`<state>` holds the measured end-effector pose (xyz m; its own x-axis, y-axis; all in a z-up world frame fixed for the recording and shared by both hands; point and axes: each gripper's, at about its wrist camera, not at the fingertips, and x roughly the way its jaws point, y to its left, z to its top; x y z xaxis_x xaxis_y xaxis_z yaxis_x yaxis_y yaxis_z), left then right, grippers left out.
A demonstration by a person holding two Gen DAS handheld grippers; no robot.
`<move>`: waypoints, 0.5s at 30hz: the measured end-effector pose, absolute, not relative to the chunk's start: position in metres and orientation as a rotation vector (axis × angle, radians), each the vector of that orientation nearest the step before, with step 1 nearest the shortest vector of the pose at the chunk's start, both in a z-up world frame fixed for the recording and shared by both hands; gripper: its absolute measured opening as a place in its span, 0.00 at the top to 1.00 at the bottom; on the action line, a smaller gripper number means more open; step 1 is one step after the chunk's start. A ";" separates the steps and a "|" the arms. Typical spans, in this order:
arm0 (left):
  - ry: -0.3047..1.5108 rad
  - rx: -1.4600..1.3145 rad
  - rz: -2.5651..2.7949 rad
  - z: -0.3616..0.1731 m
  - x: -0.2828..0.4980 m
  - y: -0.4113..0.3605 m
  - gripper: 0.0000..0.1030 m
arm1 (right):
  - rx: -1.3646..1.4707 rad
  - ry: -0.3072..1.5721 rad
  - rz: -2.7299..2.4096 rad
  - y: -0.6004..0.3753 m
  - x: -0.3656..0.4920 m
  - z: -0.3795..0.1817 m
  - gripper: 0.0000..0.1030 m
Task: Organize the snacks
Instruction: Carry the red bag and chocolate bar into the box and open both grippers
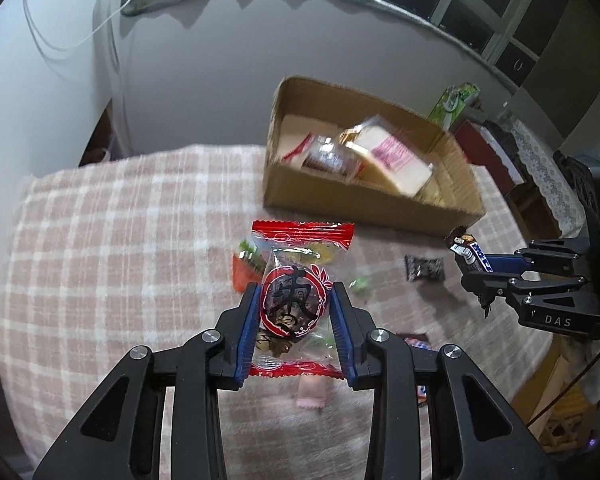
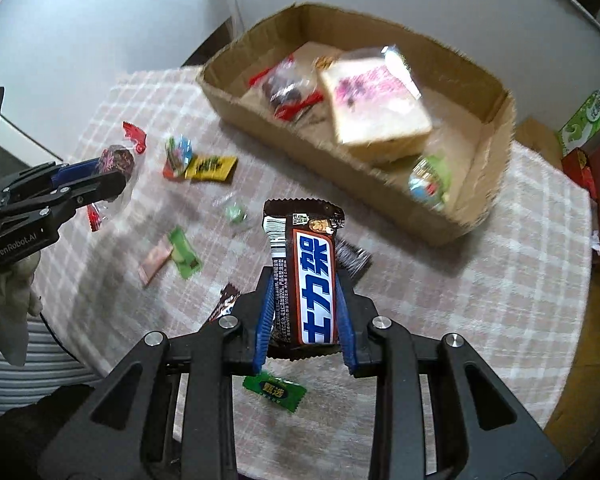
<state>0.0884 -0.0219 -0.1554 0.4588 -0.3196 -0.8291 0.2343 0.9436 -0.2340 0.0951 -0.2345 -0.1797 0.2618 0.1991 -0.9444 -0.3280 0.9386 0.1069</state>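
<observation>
My left gripper (image 1: pixel 296 312) clamping a red candy packet (image 1: pixel 298 280), my right gripper (image 2: pixel 306 312) gripping a chocolate bar (image 2: pixel 308 276), only its view showing the green sweet (image 2: pixel 274 390) below, cardboard box (image 2: pixel 380 196) holding bread (image 2: pixel 374 108) and packets.

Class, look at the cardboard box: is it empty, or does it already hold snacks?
Not empty. The cardboard box already holds a wrapped bread slice, a red-trimmed packet and a small green packet.

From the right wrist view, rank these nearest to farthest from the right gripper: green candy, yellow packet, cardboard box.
1. Green candy: on the cloth just below the right gripper, which holds a chocolate bar.
2. Yellow packet: on the cloth, off to the left.
3. Cardboard box: beyond, toward the table's far side.
</observation>
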 end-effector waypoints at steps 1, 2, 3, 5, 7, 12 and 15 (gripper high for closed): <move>1.031 -0.090 -0.347 -0.151 0.092 -0.024 0.68 | -0.114 1.249 0.354 -0.237 0.097 -0.175 0.71; 1.024 -0.089 -0.350 -0.149 0.094 -0.025 0.68 | -0.107 1.236 0.349 -0.239 0.100 -0.169 0.71; 1.013 -0.084 -0.354 -0.145 0.098 -0.027 0.68 | -0.103 1.228 0.344 -0.240 0.102 -0.165 0.71; 0.999 -0.080 -0.358 -0.140 0.103 -0.030 0.68 | -0.091 1.208 0.333 -0.241 0.113 -0.158 0.71; 0.982 -0.076 -0.363 -0.134 0.112 -0.035 0.68 | -0.080 1.190 0.320 -0.246 0.119 -0.150 0.71; 0.956 -0.061 -0.380 -0.125 0.132 -0.047 0.68 | -0.069 1.162 0.291 -0.257 0.139 -0.140 0.71; 0.950 -0.045 -0.388 -0.124 0.142 -0.054 0.68 | -0.060 1.151 0.271 -0.264 0.150 -0.137 0.71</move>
